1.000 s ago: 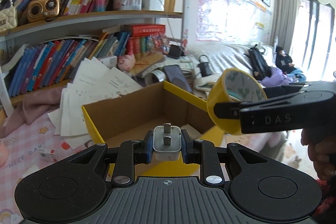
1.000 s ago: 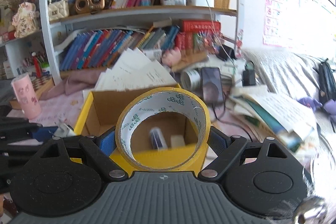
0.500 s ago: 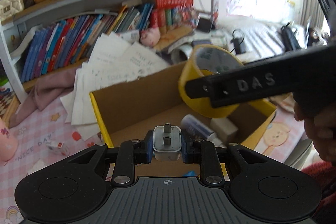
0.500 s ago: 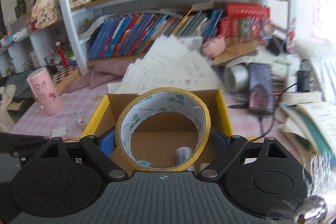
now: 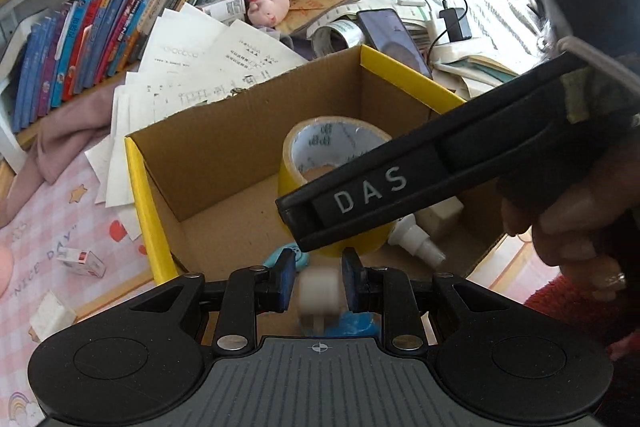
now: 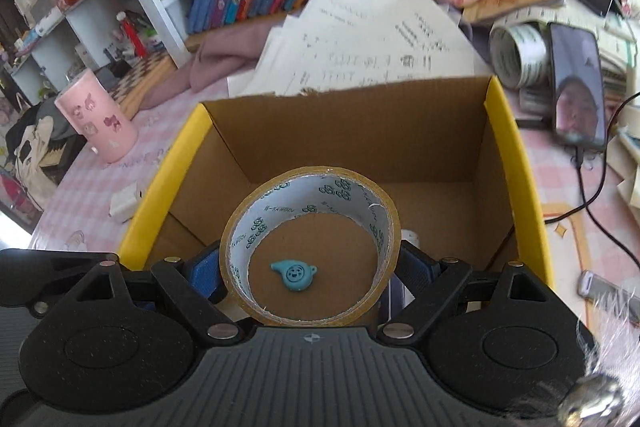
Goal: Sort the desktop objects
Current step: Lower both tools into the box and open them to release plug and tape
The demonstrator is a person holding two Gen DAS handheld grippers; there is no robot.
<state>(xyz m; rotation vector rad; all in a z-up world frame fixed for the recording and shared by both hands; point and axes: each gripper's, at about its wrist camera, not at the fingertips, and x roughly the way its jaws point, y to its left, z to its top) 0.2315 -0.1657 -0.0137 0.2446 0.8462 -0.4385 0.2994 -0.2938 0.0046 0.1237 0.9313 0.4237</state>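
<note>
A yellow-edged cardboard box (image 5: 138, 187) (image 6: 516, 163) stands open on the pink desk. My left gripper (image 5: 316, 281) is open above the box's near edge; the white plug adapter (image 5: 320, 297) is blurred between its fingers, tipped prongs-down and loose. My right gripper (image 6: 310, 267) is shut on a yellow tape roll (image 6: 310, 247) and holds it inside the box; it also shows in the left wrist view (image 5: 332, 155). On the box floor lie a small blue charm (image 6: 294, 275), a white spray bottle (image 5: 416, 245) and a white block (image 5: 440, 213).
Loose papers (image 6: 360, 39) lean behind the box. A phone (image 6: 578, 87) on a cable and another tape roll (image 6: 518, 53) lie at the right. A pink cup (image 6: 96, 121) and small white boxes (image 5: 82, 263) sit at the left. Bookshelves stand behind.
Both grippers dropped down over the box. My left gripper opened and the plug adapter slipped free, tipping over. The tape roll went from above the box rim to inside it.
</note>
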